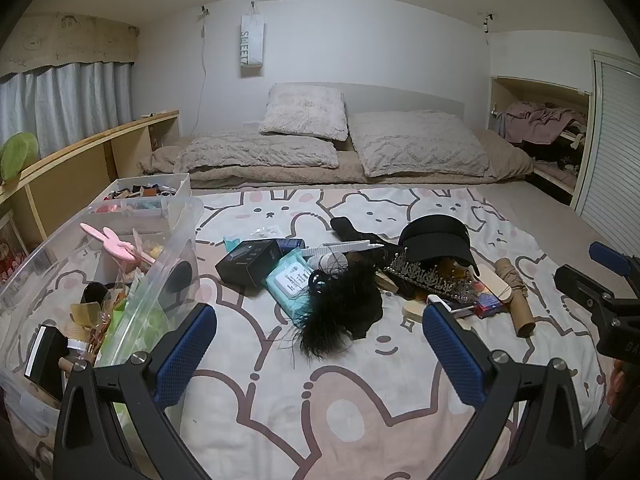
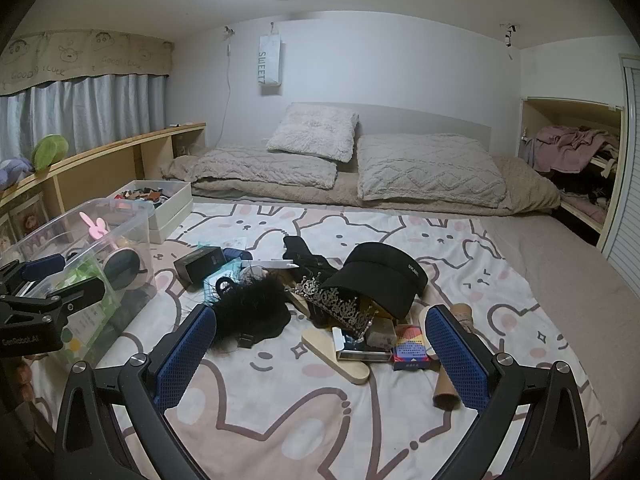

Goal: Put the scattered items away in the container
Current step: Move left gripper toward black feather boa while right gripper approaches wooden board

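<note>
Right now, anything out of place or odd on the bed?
Yes: a heap of loose items in mid-bed, outside the clear bin. A black visor sits tilted on a tiara, and a black feathery piece sprawls over a teal wipes pack.

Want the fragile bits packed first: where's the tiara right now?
The tiara sits mid-pile on the bed, leaning against the black visor cap's front, right of the black feathery piece.

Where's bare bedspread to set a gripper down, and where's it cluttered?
Free: bunny-print bedspread in front of the black feathery piece, and the far strip before the grey pillows. Crowded: centre pile around the black visor cap and silver tiara; clear plastic bin is filling up.
</note>
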